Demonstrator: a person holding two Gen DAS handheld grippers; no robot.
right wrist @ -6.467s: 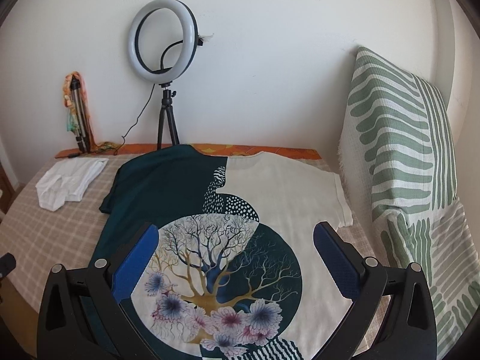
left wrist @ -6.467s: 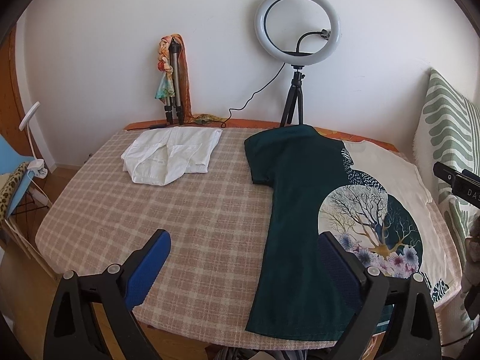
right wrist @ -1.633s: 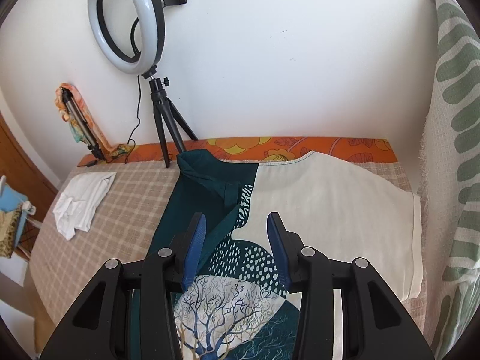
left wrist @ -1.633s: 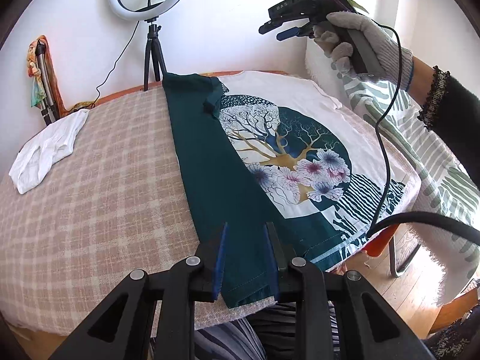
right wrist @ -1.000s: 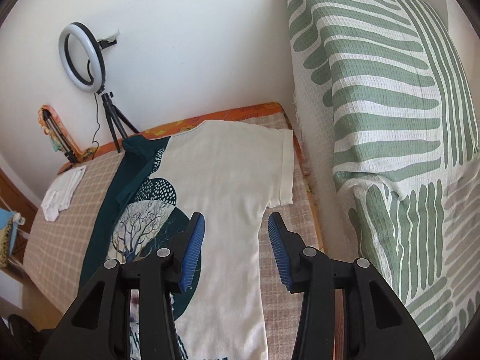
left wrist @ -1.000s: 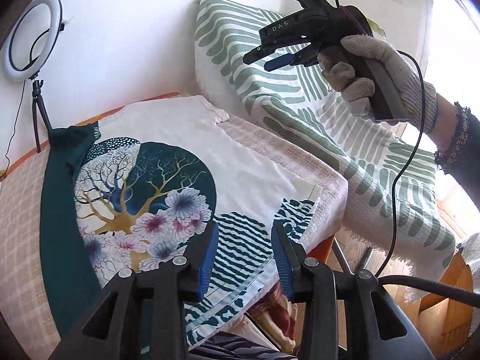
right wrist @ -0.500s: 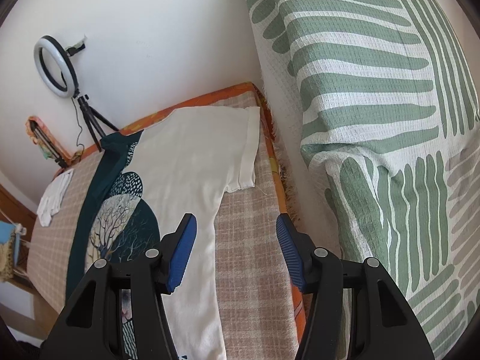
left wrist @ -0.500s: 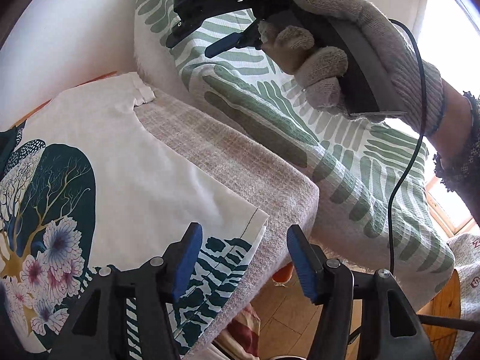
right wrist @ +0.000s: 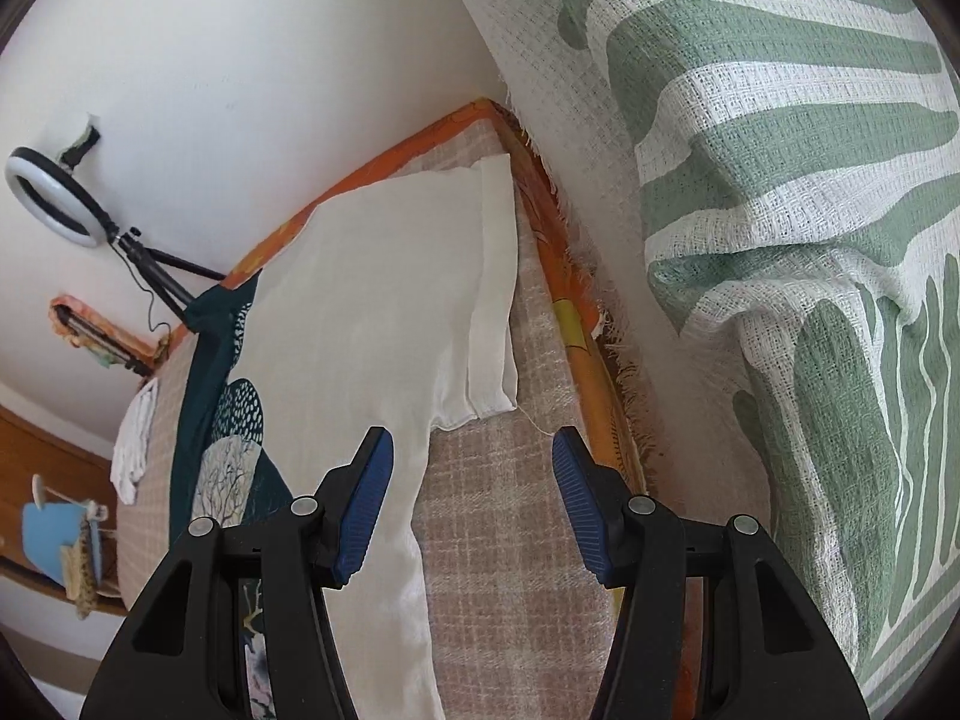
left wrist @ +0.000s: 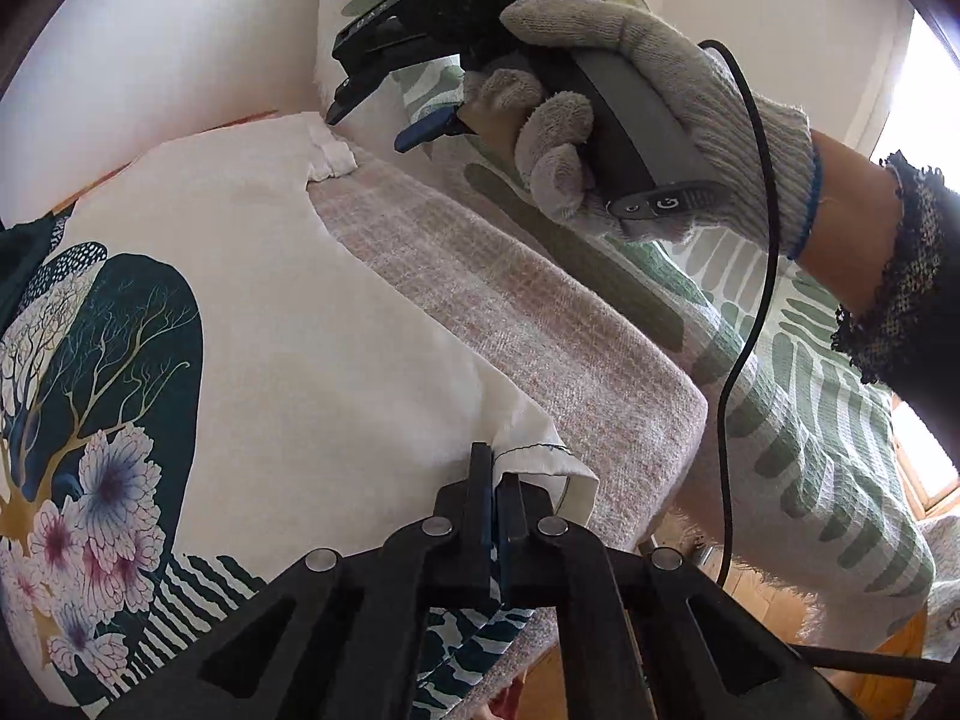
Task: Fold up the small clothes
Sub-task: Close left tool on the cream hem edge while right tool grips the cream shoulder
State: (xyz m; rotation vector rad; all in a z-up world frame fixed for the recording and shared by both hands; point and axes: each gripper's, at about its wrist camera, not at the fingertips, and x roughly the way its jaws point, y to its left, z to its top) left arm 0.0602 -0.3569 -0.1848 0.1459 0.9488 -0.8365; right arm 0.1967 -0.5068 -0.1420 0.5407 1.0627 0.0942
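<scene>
A T-shirt, half dark green and half cream with a tree and flower print, lies flat on the checked table. My left gripper is shut on the shirt's cream bottom hem corner at the near right. My right gripper is open and hovers just above the cream sleeve at the far right of the shirt; it also shows in the left wrist view, held by a gloved hand, its tips over the sleeve.
A green-striped white cushion stands along the table's right side. The table's checked cloth has an orange edge. A ring light on a tripod and a folded white garment sit at the far end.
My left gripper has closed on the shirt's bottom hem corner, which now lifts slightly. My right gripper has opened wider and dropped closer to the cream sleeve.
</scene>
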